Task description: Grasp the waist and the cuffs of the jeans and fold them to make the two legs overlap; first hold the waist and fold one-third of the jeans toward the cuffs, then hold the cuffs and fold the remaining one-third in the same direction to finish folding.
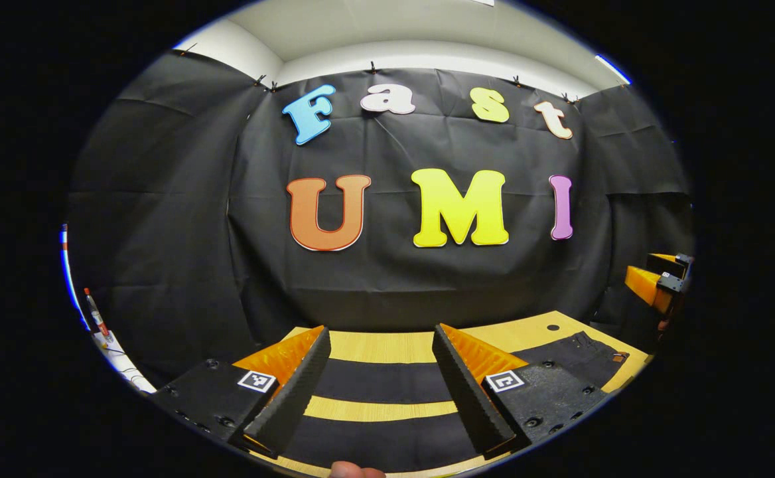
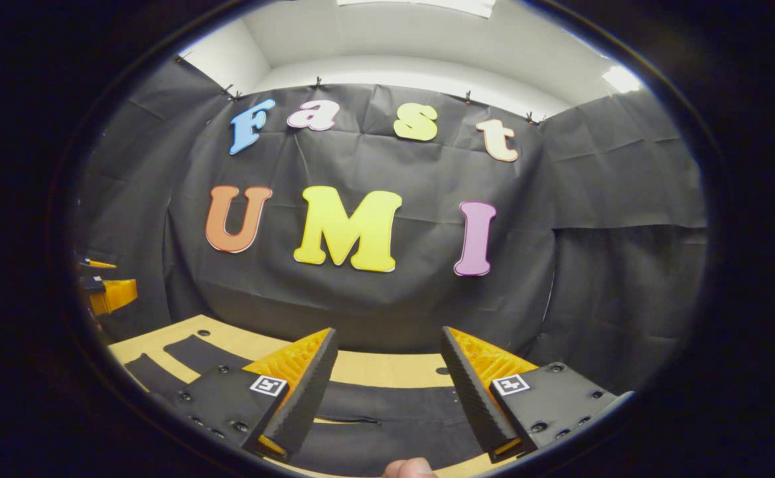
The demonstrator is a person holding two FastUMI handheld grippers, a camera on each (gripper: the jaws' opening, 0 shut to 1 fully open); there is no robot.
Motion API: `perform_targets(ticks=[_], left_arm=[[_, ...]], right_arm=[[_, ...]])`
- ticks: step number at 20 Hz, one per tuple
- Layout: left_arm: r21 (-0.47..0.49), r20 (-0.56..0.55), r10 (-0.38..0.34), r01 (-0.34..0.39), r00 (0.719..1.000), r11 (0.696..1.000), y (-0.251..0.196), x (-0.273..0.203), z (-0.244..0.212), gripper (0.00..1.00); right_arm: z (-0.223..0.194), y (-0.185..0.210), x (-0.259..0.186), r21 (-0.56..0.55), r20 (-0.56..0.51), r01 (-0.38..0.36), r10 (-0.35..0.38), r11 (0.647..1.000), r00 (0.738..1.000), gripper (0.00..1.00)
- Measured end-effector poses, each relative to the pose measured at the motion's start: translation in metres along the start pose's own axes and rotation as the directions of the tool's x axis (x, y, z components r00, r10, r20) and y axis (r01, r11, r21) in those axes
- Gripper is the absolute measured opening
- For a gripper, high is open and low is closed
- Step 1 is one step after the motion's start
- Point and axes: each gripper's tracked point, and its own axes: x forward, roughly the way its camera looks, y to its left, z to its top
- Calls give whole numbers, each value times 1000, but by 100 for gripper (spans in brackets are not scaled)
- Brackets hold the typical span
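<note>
Left tongs gape above jeans on table; right tongs likewise released.

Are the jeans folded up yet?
Not yet. The jeans lie spread flat on the table, both legs apart.

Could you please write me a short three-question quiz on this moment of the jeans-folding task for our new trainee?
1. True or false: the left gripper is shut on the jeans.
2. What do the jeans lie on: A a wooden table, B a floor, C a chair?
3. Fill in: the right gripper is ____.

Key: 1 false, its fingers stand apart above the cloth; 2 A; 3 open.
</note>
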Motion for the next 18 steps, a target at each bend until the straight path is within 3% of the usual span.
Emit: perform_targets(ticks=[6,10,18], left_arm=[[-20,-48,34,-35,998,999,22,3,-17,99],[-45,-101,83,-88,991,995,47,-1,-36,99],[-132,-287,161,-206,944,970,92,-29,-104,100]], right_arm=[[-12,-22,3,-16,-41,33,-34,999,999,94],[-35,-56,3,-31,-96,98,-100,995,990,94],[-73,-124,-4,2,-223,226,-220,974,950,96]])
